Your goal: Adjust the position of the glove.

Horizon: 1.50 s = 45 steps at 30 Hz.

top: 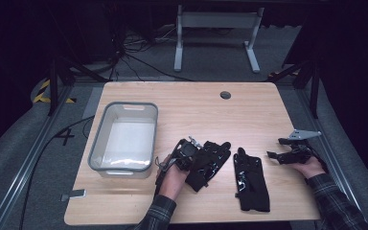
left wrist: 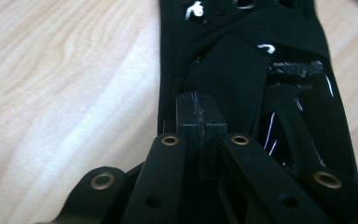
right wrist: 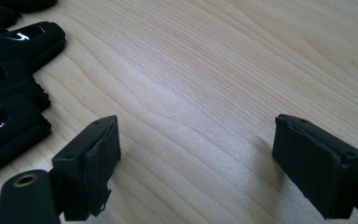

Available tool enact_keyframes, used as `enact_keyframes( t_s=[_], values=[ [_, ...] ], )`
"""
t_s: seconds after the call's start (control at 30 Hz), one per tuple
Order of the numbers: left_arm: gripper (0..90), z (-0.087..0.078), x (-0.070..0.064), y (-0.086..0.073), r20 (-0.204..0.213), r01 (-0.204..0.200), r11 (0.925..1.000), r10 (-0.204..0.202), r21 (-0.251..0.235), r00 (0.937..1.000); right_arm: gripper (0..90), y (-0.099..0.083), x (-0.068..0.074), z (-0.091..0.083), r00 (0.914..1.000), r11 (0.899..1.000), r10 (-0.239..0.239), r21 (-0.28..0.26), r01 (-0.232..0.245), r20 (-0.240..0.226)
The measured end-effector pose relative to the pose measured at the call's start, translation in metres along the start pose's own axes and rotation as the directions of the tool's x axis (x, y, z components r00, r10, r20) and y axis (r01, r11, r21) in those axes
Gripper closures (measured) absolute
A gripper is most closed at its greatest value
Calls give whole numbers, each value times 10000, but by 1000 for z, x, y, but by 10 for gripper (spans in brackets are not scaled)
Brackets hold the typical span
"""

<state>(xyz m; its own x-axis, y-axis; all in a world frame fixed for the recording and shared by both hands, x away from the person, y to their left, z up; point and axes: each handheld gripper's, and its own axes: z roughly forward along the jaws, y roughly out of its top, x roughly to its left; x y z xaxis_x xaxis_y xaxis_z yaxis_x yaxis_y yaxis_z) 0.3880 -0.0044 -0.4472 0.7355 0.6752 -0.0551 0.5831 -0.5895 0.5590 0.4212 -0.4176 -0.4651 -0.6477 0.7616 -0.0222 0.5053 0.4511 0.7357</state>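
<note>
Wooden table (top: 249,103), light grain. Grey plastic bin (top: 123,138) rests left of the left gripper (top: 190,152). One black glove (top: 209,163) lies at that gripper; a second black glove (top: 250,178) lies between it and the right gripper (top: 283,149).

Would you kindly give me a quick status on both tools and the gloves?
Left tool shut on left glove. Right tool open over bare table. Second glove lies flat, untouched. Nothing between gloves and grey bin.

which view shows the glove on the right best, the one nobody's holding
The high view: the right glove lies whole and flat on the table, apart from the right gripper. The right gripper view catches just its fingers at the left edge.
</note>
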Motion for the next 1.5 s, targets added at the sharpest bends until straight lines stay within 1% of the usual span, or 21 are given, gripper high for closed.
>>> enact_keyframes(
  t_s=[0.2,0.23,0.3,0.47,0.53,0.57,0.77,0.97,1.07,1.1,1.17,1.2,1.23,1.27,1.3,1.33,1.37,1.4,1.43,1.47,1.5],
  values=[
    [900,-3,-13,-8,464,-317,9995,319,-62,9984,159,0,0,0,10000,10000,1,3,-1,3],
    [899,-4,-17,-10,645,-461,9989,466,-105,9968,159,0,0,0,10000,10000,3,-4,-3,-7],
    [900,-4,-19,-11,702,-510,9987,515,-97,9962,159,0,0,0,10000,10000,-1,3,1,3],
    [900,-6,-27,-16,1080,-874,9961,882,-119,9902,159,0,0,0,10000,10000,4,-5,-4,-6],
    [900,-7,-33,-17,1316,-1196,9928,1198,-94,9840,159,0,0,0,10000,10000,-7,2,7,3],
    [900,-7,-33,-17,1316,-1196,9928,1198,-94,9840,159,0,0,0,10000,10000,-7,2,7,3],
    [900,-6,-45,-16,1795,-1944,9809,1923,-59,9648,159,0,0,0,10000,10000,-2,6,2,1],
    [900,-6,-51,-17,2135,-2343,9722,2298,-41,9495,159,0,0,0,10000,10000,1,-4,-1,-6],
    [900,-6,-52,-18,2151,-2359,9718,2314,-48,9488,159,0,0,0,10000,10000,-5,6,5,3],
    [899,-6,-51,-17,2212,-2394,9709,2355,-95,9464,160,0,0,0,10000,10000,1,-3,-1,3],
    [898,-8,-50,-17,2338,-2278,9736,2254,-172,9458,178,-1,1,-1,10000,10000,28,-21,-27,68],
    [889,-10,-49,-17,2347,-2190,9752,2204,-326,9467,259,1,2,-3,10000,9999,52,93,-51,-60],
    [881,-10,-49,-17,2347,-2190,9752,2204,-326,9467,259,1,2,-3,10000,9999,52,93,-51,-60],
    [881,-12,-48,-16,2336,-2135,9760,2173,-418,9477,293,2,3,-5,9999,9999,49,103,-48,-161],
    [880,-13,-47,-16,2291,-2067,9771,2129,-509,9498,357,4,5,-9,9996,10000,81,-29,-82,-270],
    [873,-14,-46,-16,2255,-1962,9789,2039,-562,9527,466,8,10,-15,9986,9996,71,-262,-85,-533],
    [872,-15,-45,-17,2219,-1837,9811,1929,-615,9558,508,9,13,-16,9975,9994,29,-343,-54,-709],
    [872,-15,-44,-17,2158,-1775,9823,1865,-602,9585,508,9,13,-16,9975,9994,29,-343,-54,-709],
    [864,-16,-42,-17,2054,-1741,9829,1828,-598,9615,553,12,18,-18,9963,9991,-33,-430,-4,-862],
    [856,-17,-39,-18,1913,-1573,9853,1672,-659,9672,661,15,28,-19,9907,9987,-195,-495,129,-1348],
    [847,-17,-39,-18,1913,-1573,9853,1672,-659,9672,661,15,28,-19,9907,9987,-195,-495,129,-1348]
  ],
)
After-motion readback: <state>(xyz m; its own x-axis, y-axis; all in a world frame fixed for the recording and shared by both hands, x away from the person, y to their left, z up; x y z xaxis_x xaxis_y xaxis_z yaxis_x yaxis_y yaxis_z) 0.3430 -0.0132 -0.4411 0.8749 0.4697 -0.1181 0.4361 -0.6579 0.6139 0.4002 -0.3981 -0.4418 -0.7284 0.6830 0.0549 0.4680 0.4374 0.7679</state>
